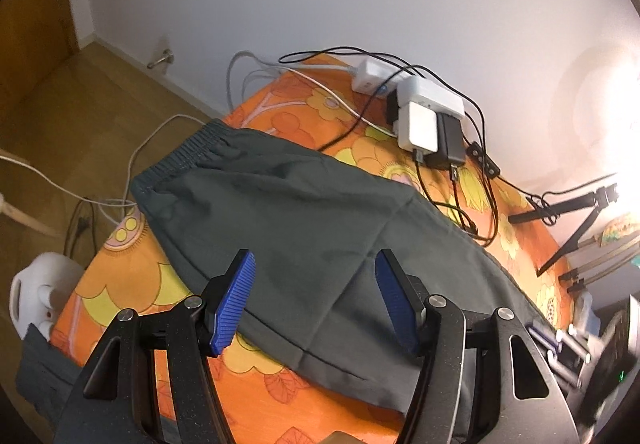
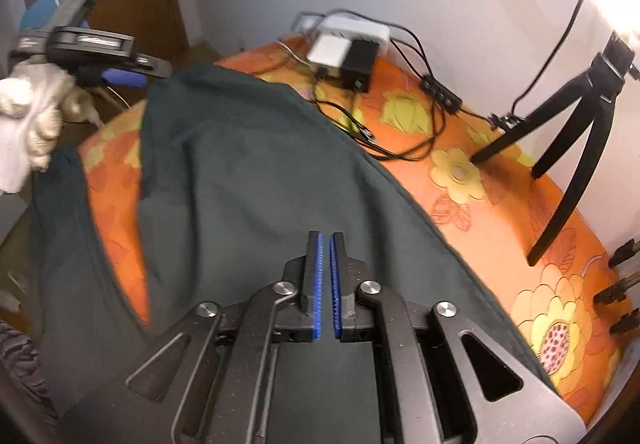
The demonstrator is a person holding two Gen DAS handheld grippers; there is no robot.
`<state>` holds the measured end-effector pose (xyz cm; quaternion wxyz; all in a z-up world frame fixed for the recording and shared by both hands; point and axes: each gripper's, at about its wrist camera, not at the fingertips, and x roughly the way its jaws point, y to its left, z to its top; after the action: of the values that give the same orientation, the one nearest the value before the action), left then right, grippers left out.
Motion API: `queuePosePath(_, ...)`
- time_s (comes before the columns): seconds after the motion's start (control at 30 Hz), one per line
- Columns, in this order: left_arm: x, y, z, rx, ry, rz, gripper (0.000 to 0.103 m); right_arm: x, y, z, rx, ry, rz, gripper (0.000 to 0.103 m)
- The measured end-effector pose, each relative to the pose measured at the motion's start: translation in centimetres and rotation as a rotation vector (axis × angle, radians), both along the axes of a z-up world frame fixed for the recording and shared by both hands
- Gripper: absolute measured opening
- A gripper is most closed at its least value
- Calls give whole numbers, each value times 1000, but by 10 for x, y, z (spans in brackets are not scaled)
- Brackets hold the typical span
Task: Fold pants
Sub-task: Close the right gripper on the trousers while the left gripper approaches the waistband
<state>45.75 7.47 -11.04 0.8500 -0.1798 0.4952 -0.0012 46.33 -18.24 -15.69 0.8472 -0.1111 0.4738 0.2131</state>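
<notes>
1. off to the left of the right tongs [image 2: 326, 240], a gloved hand [image 2: 28, 124] held the left tongs [image 2: 120, 76] up over the table's left edge, probably to keep them clear until a grip was chosen.
2. seen from their own camera, the left tongs [image 1: 316, 268] stood spread, nothing between the blue pads [image 1: 236, 296], hovering over the near part of the pants [image 1: 304, 236].
3. the pants lay flat on the orange flowered tablecloth [image 1: 120, 284], directly ahead of both tongs, one dark leg [image 2: 68, 264] trailing off the table's left side.
4. their long axis ran from the gathered waistband [image 1: 188, 156], far and to the left of the left tongs, down towards the near right, so the waist pointed away.
5. the right tongs were nearly pressed together, a thin gap showing between the pads; whether they nipped any cloth at the tips, i could not tell.
6. beyond the pants sat chargers and cables [image 1: 432, 124], and right of the right tongs a black tripod [image 2: 576, 116], well apart from the fabric.
</notes>
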Motion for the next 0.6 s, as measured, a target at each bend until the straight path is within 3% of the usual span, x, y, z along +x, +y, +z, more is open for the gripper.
queuePosePath(0.07, 1, -1, -1, 8, 2, -5, 62, 12, -12, -4, -17, 7, -30, 74)
queuePosePath(0.1, 1, 0, -2, 5, 3, -5, 62, 18, -19, -6, -21, -14, -44, 81)
queuePosePath(0.43, 9, -3, -15, 18, 15, -18, 62, 68, -53, -43, -24, 73, -62, 81)
queuePosePath(0.6, 12, -5, -19, 18, 16, -17, 62, 71, -57, -51, -31, 80, -46, 61)
